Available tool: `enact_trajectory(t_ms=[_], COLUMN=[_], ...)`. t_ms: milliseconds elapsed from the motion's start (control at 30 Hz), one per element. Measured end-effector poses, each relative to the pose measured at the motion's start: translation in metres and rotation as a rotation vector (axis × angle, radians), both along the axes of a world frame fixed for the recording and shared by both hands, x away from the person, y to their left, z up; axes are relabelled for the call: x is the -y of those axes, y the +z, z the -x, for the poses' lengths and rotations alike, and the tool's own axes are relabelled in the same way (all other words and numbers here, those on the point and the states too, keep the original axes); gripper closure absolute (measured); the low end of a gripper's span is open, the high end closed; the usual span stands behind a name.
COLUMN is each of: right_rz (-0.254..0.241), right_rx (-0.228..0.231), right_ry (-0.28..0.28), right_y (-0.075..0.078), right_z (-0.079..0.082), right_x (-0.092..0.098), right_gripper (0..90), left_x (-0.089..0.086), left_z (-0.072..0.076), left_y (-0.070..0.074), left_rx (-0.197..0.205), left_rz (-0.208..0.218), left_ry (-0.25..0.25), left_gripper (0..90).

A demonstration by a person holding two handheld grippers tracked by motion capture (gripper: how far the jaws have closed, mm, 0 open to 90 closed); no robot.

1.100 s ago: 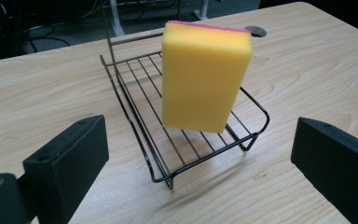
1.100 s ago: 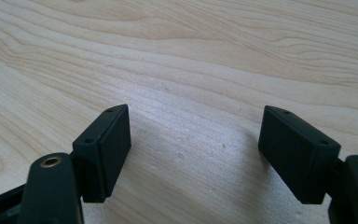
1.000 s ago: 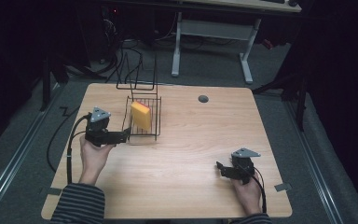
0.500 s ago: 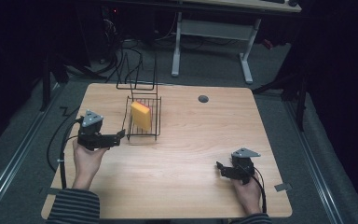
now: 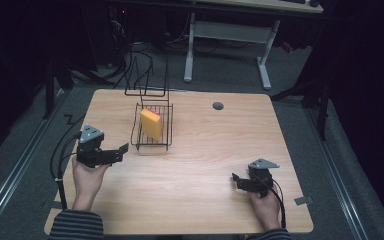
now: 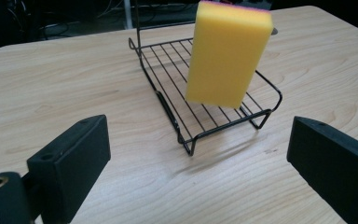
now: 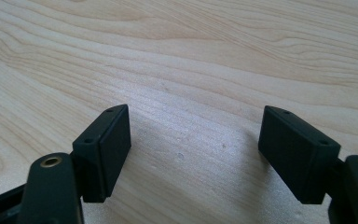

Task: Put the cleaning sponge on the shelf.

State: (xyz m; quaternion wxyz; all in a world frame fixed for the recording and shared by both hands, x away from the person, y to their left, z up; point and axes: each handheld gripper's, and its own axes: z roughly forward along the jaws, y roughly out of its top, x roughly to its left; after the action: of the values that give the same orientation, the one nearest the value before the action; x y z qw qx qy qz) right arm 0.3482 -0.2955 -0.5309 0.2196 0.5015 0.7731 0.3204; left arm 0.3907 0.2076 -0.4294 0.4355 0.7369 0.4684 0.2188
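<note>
The left gripper (image 5: pixel 119 151) has its jaws standing wide with nothing between them; they have just been closing a little, yet bare wood shows across the gap in the left gripper view, where the gripper (image 6: pixel 200 154) looks straight at the things ahead of it. Those jaws point toward the near end of a black wire rack (image 6: pixel 200 112), apart from it and touching neither the wire nor what it carries. On the rack stands a yellow sponge (image 6: pixel 227 51), upright on its short end and leaning slightly back, with a thin pink layer along its top edge. In the high view the sponge (image 5: pixel 151 124) sits inside the wire rack (image 5: pixel 136 136), which lies on the left half of the counter (image 5: pixel 205 150), toward its far side, with tall wire loops rising at the rack's far end. The left hand (image 5: pixel 86 180) grips its tool at the near left of the counter, a cable trailing off toward the edge. The right gripper (image 5: pixel 236 180) has its jaws open as well, over plain wood, as the right gripper view shows (image 7: pixel 193 144). It rests at the near right of the counter in the right hand (image 5: pixel 265 205), well apart from the rack and sponge. A small round grommet (image 5: pixel 218 106) sits in the counter near its far edge.
</note>
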Motion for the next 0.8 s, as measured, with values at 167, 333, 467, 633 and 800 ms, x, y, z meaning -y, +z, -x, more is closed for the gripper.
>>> enact_trajectory(t_ms=[167,333,467,633,800], right_rz=[0.0,0.0,0.0,0.001,0.0], right_rx=[0.0,0.0,0.0,0.0,0.0], right_ry=[0.0,0.0,0.0,0.0,0.0], right_y=[0.0,0.0,0.0,0.0,0.0], right_z=[0.0,0.0,0.0,0.0,0.0], right_x=[0.0,0.0,0.0,0.0,0.0], right_gripper=[25.5,25.5,25.5,25.5,25.5], left_x=[-0.007,-0.013,-0.016,-0.019,-0.02], left_z=[0.005,0.009,0.013,0.016,0.017], left_y=[-0.007,-0.015,-0.023,-0.031,-0.036], left_rx=[-0.009,-0.021,-0.033,-0.047,-0.057], left_rz=[0.01,0.016,0.016,0.021,0.019], left_ry=[0.014,0.02,0.029,0.037,0.042], left_gripper=[7.3,8.4,8.8,8.9,9.1])
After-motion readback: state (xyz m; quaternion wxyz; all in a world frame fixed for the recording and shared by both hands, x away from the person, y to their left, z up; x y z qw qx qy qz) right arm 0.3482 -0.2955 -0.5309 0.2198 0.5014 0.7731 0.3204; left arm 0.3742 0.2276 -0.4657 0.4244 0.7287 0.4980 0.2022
